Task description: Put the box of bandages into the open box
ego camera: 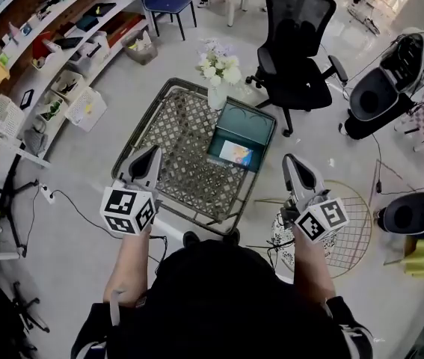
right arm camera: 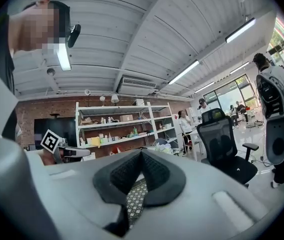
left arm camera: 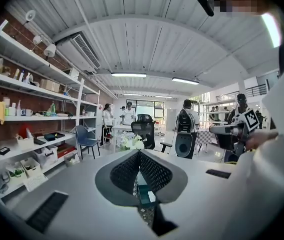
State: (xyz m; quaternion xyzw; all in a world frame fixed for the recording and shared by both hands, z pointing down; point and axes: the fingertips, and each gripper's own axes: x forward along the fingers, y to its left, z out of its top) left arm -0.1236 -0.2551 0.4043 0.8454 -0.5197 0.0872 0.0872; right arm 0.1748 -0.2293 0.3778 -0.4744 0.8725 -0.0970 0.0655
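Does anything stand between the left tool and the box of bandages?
Nothing visible does: only the lattice table lies between the left tool and the box of bandages, seemingly inside the open box. The flower vase stands beyond.

I'm getting bright, even light from the ceiling strip lights (left arm camera: 128,74), with daylight glaring in at 2 o'clock on the right gripper view. Shadows on the pale floor (ego camera: 92,163) are faint. Every view bows hard toward black corners. Close up, the left gripper (left arm camera: 139,153) and right gripper (right arm camera: 142,152) look soft.
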